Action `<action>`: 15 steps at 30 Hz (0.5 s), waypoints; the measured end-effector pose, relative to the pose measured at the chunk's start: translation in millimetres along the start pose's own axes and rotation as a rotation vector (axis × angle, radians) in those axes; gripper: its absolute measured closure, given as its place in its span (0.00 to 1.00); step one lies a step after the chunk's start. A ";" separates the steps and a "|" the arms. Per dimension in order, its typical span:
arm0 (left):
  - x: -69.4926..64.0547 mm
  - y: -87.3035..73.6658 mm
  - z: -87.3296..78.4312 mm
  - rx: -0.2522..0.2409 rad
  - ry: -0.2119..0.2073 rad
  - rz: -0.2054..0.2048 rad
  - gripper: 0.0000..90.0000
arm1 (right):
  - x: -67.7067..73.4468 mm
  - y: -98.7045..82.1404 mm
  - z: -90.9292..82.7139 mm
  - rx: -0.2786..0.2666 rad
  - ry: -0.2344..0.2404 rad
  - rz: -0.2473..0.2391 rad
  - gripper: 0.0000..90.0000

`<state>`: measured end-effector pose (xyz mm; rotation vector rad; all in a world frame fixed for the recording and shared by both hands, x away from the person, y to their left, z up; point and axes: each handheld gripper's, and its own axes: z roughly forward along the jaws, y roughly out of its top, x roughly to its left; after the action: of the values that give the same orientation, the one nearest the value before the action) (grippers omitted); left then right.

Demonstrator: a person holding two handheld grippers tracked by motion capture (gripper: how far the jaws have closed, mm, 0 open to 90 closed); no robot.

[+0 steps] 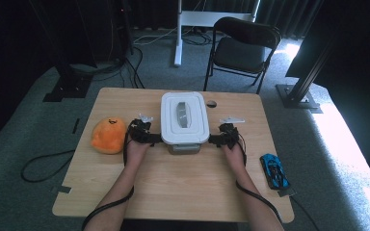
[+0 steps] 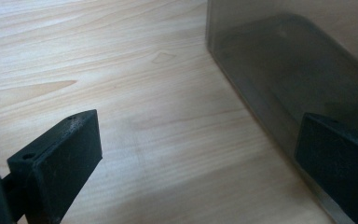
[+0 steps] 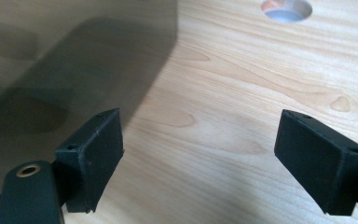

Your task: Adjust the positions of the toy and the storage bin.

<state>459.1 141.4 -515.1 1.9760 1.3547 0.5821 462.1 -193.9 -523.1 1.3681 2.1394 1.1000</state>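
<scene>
The lidded container (image 1: 184, 120) stands mid-table, nearer the far edge, between both grippers. The left gripper (image 1: 150, 137) is spread, one jaw beside the container wall (image 2: 284, 79), nothing pinched. The right gripper (image 1: 216, 139) is likewise spread over bare wood. An orange plush (image 1: 108, 135) lies left and a blue toy car (image 1: 274, 171) right; the near table (image 1: 183, 187) is open.

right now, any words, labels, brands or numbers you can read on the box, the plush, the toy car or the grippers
None can be read: the white lid, the orange plush, the blue toy car, the left gripper and the right gripper show no legible text.
</scene>
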 end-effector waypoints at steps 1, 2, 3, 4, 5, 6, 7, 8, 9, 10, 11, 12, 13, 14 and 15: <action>0.2 1.9 2.3 0.002 0.012 -0.002 0.01 | -2.3 0.4 3.1 0.007 0.002 0.010 0.16; 0.7 4.0 4.6 0.000 0.015 -0.008 0.01 | -4.0 1.3 5.9 0.015 -0.003 0.019 0.16; 1.2 6.5 6.9 0.003 0.019 -0.010 0.01 | -5.9 2.6 8.4 0.019 -0.007 0.025 0.16; 2.1 8.7 9.3 0.003 0.021 -0.015 0.01 | -7.7 4.2 10.5 0.020 -0.002 0.034 0.16; 3.7 10.7 12.0 0.007 0.018 -0.028 0.01 | -9.0 5.9 12.4 0.019 -0.002 0.042 0.16; 5.0 12.2 14.4 0.004 0.013 -0.038 0.01 | -9.9 7.7 14.2 0.022 -0.009 0.043 0.16; 6.4 13.7 16.9 0.004 0.004 -0.041 0.01 | -10.9 9.6 16.4 0.024 -0.010 0.043 0.16; 7.5 15.3 19.0 0.007 0.004 -0.045 0.01 | -11.9 11.5 18.5 0.028 -0.009 0.048 0.16; 8.6 16.9 20.8 0.007 0.008 -0.041 0.01 | -12.6 13.4 20.9 0.035 -0.017 0.052 0.16; 9.9 18.7 22.7 0.015 0.012 -0.037 0.01 | -13.2 15.5 22.8 0.034 -0.019 0.056 0.16; 11.2 20.7 24.2 0.022 0.014 -0.035 0.01 | -14.0 17.3 24.5 0.024 -0.016 0.061 0.16; 12.3 22.7 25.0 0.022 0.015 -0.039 0.01 | -14.7 19.3 26.2 0.024 -0.013 0.067 0.16; 13.0 24.9 25.7 0.021 0.020 -0.036 0.01 | -15.2 21.3 27.8 0.028 -0.017 0.070 0.16; 13.6 27.1 25.8 0.022 0.027 -0.029 0.01 | -15.4 23.2 28.7 0.023 -0.016 0.075 0.16; 13.9 29.0 25.8 0.016 0.029 -0.030 0.01 | -15.7 25.2 29.6 0.023 -0.011 0.079 0.16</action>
<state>500.2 140.3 -511.5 1.9632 1.4080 0.5895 503.9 -189.9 -523.7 1.4774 2.1124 1.0985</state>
